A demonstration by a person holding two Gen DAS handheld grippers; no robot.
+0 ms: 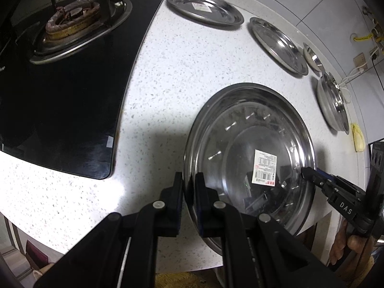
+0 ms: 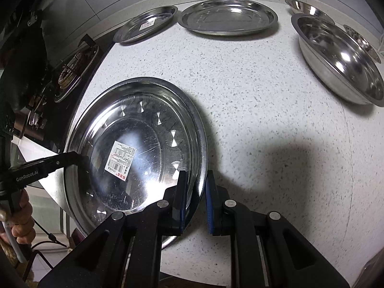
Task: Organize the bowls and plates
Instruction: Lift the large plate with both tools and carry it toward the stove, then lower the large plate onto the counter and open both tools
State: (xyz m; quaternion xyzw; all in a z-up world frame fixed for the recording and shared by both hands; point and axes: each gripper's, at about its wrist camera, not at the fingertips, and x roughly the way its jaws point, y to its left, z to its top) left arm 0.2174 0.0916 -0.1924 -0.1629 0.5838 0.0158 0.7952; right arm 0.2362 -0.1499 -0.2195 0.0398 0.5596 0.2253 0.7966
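Gripping the big plate [image 1: 249,148] from both sides, the two grippers share its weight: the left gripper [image 1: 189,180] has its fingers clamped on the rim at the plate's left edge, and the right gripper [image 2: 195,180] has its fingers clamped on the rim at the opposite, right edge. A wide, shallow dish like this would likely tip if pinched from one side only, so a hold at both ends looks like the reason for the pairing. Each finger pair straddles the thin lip, one finger inside the dish and one outside.

That plate sits at the near edge of the table [image 1: 180,72], partly overhanging it; whether it rests on the surface or hangs just above I cannot tell. It is polished steel, round, with a flat centre, a sloped wall and a paper label [image 1: 265,166] stuck inside.

Far across the table lie a smaller labelled plate [image 2: 146,24] on the left and a plain plate [image 2: 228,16] just right of it, both steel and shallow. Farther right sits a deeper steel bowl [image 2: 340,57], with smaller bowls [image 2: 304,8] behind it. Left of everything is a black glass stove [image 1: 60,96] with a burner. The table is white, speckled stone, smooth and matt.
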